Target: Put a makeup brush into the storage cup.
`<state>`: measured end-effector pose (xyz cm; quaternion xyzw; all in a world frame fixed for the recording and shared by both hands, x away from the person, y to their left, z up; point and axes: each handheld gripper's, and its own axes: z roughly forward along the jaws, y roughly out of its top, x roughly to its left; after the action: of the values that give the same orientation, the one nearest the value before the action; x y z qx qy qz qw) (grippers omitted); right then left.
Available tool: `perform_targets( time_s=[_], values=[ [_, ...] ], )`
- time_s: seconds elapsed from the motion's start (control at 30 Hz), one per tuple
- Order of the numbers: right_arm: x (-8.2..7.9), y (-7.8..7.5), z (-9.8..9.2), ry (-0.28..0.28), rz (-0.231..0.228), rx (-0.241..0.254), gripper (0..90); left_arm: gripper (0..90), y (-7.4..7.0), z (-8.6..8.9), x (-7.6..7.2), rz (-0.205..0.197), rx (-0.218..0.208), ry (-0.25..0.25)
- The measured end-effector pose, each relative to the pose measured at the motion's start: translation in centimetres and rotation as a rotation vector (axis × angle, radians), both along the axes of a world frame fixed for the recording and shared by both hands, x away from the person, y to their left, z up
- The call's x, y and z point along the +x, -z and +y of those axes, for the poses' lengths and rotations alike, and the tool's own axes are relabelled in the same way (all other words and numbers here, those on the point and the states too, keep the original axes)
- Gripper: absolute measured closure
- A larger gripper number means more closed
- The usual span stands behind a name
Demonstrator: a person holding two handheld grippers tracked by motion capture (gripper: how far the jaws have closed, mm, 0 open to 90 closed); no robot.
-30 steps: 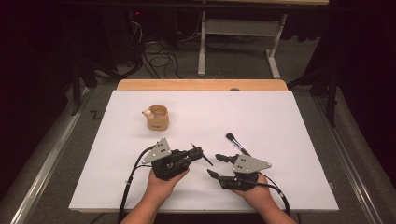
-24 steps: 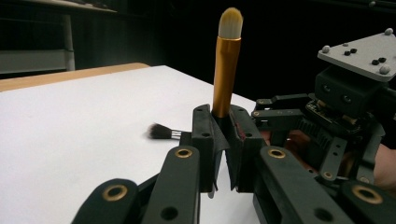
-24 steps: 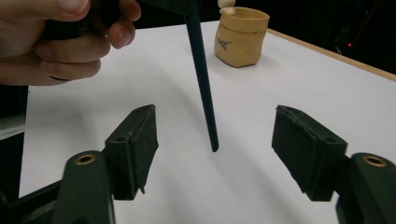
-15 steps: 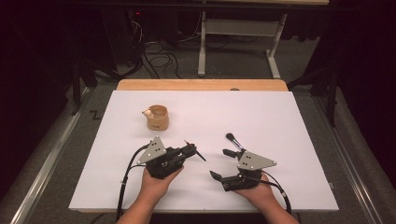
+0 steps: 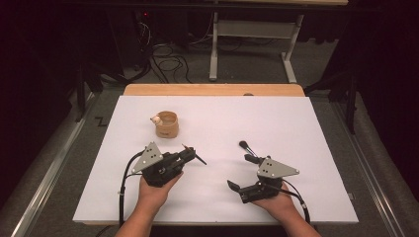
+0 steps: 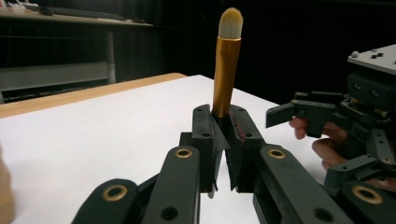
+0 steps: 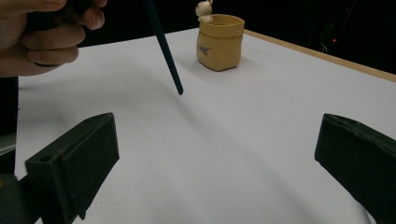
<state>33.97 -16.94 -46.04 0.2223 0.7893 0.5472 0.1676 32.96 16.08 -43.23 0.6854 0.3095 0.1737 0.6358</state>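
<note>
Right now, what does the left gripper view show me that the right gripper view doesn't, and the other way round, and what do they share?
Left gripper view: the brush, gold ferrule and pale bristles, clamped between the left gripper jaws. Right gripper view: the tan cup, the brush's dark handle end above the table, and the right gripper jaws wide open. Shared: the white table top and its wooden edge, plus the brush itself.

High view: overhead, facing forward and down, far.
Gripper views: low, close along jaws.
Shared: white table (image 5: 276, 123).
</note>
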Motion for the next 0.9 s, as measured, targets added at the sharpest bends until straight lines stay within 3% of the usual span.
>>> perform_targets(
  time_s=[0.9],
  values=[
    [0.5,-0.3,-7.6,0.161,-0.003,0.004,0.4,82.6,-0.3,4.7,0.3,-0.008,0.01,-0.172]
  ],
)
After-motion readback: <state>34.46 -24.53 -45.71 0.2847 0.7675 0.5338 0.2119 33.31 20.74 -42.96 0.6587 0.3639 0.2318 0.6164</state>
